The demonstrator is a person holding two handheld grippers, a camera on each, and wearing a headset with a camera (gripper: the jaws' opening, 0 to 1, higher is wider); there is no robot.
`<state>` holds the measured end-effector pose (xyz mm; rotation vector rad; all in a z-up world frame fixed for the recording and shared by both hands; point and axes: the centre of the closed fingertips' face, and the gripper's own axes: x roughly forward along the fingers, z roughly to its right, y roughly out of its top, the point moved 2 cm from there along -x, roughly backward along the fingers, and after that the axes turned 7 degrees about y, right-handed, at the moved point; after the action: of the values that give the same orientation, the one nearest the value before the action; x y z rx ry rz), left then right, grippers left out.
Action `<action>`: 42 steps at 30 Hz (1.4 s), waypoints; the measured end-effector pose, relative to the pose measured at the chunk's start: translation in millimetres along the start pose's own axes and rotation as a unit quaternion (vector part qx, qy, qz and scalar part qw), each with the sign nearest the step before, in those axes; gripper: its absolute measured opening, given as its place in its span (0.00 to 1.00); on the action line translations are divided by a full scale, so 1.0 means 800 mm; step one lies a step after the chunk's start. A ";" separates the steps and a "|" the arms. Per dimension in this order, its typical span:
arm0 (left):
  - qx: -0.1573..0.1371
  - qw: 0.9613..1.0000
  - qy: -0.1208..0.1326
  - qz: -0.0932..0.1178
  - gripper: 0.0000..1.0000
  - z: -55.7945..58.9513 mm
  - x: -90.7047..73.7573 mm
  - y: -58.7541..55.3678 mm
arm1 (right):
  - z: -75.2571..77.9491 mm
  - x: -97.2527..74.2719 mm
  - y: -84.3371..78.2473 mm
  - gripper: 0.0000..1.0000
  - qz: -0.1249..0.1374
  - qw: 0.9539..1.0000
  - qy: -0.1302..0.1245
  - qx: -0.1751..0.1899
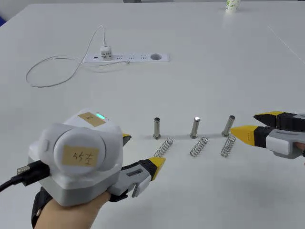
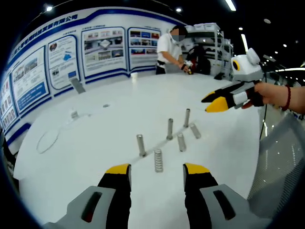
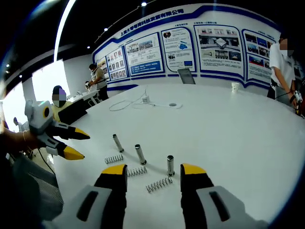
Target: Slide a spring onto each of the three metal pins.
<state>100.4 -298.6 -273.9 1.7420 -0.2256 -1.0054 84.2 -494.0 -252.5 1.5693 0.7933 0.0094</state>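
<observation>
Head view, left to right.

- Left gripper (image 1: 143,149): low at the near left, in a hand. Jaws released, nothing between them. They point right, toward the row of parts.
- Left spring (image 1: 163,147): flat on the white counter (image 1: 214,86), lying on a slant. It sits just off the tip of the left gripper's nearer jaw, and I cannot tell whether they touch. In the left gripper view this spring lies just ahead of the gap between the tips, roughly centred and outside the jaws.
- Left pin (image 1: 157,128): upright, bare, just behind the left spring.
- Middle spring (image 1: 198,146): flat on the counter, with the middle pin (image 1: 195,127) upright and bare just behind it. Both are well apart from either gripper.
- Right spring (image 1: 228,146): flat on the counter in front of the right pin (image 1: 228,125), which stands bare.
- Right gripper (image 1: 245,123): comes in from the right edge. Jaws released, holding nothing. The nearer yellow tip is just beside the right pin and above the right spring. In the right gripper view this spring lies inside the gap between the two jaws, clear of both, with the right pin just ahead of the tips.

Far side of the counter: a coiled white cable (image 1: 52,71) runs to a charger (image 1: 106,51) plugged into a power strip (image 1: 126,57). A paper cup (image 1: 232,5) stands at the far right edge.
</observation>
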 end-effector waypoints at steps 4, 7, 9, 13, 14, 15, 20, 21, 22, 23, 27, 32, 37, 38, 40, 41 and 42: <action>0.012 1.000 -0.008 -0.004 0.39 0.003 0.010 -0.003 | -0.007 -0.007 0.000 0.47 0.010 1.000 0.001 -0.014; 0.021 1.000 -0.007 -0.013 0.39 0.003 0.020 -0.008 | -0.012 -0.011 0.001 0.49 0.020 0.999 -0.004 -0.027; 0.024 0.999 -0.011 -0.018 0.38 0.005 0.026 -0.011 | -0.014 -0.013 -0.001 0.49 0.020 0.999 -0.006 -0.030; 0.031 0.999 -0.016 -0.030 0.35 0.008 0.036 -0.017 | -0.019 -0.015 -0.004 0.50 0.022 0.999 -0.005 -0.027; 0.033 0.999 -0.017 -0.032 0.34 0.008 0.038 -0.018 | -0.021 -0.015 -0.004 0.51 0.026 0.999 -0.003 -0.025; 0.036 0.999 -0.019 -0.035 0.33 0.008 0.041 -0.020 | -0.023 -0.015 -0.004 0.51 0.028 0.999 -0.001 -0.020; 0.042 0.998 -0.021 -0.049 0.28 0.007 0.055 -0.029 | -0.025 -0.014 -0.007 0.52 0.028 0.999 -0.003 -0.017; 0.042 0.998 -0.022 -0.051 0.27 0.006 0.057 -0.030 | -0.025 -0.014 -0.007 0.52 0.028 0.999 -0.003 -0.016; 0.042 0.998 -0.023 -0.050 0.26 0.006 0.060 -0.031 | -0.025 -0.014 -0.008 0.52 0.027 1.000 -0.004 -0.014; 0.041 0.998 -0.026 -0.049 0.25 0.007 0.061 -0.032 | -0.026 -0.014 -0.009 0.52 0.026 1.000 -0.003 -0.014; 0.045 0.996 -0.037 -0.063 0.23 0.011 0.068 -0.040 | -0.029 -0.013 -0.015 0.52 0.011 1.000 -0.004 -0.024; 0.034 0.997 -0.039 -0.062 0.18 0.009 0.073 -0.043 | -0.034 -0.016 -0.018 0.52 0.006 1.000 0.000 -0.028; 0.038 0.997 -0.037 -0.063 0.14 0.008 0.074 -0.045 | -0.035 -0.017 -0.023 0.52 0.001 1.000 -0.002 -0.028; 0.036 0.997 -0.038 -0.063 0.14 0.008 0.074 -0.044 | -0.036 -0.017 -0.024 0.52 0.000 1.000 -0.002 -0.029; 0.035 0.997 -0.040 -0.062 0.14 0.009 0.075 -0.044 | -0.035 -0.017 -0.027 0.52 -0.004 1.000 -0.003 -0.029; 0.036 0.997 -0.040 -0.061 0.14 0.009 0.075 -0.044 | -0.035 -0.017 -0.027 0.52 -0.004 1.000 -0.003 -0.029; 0.036 0.997 -0.040 -0.060 0.13 0.010 0.075 -0.043 | -0.035 -0.018 -0.028 0.51 -0.004 1.000 -0.005 -0.027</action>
<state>121.5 -325.0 -335.3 1.7988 -0.2119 -1.1692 50.2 -477.3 -260.7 1.5139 0.7859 0.0179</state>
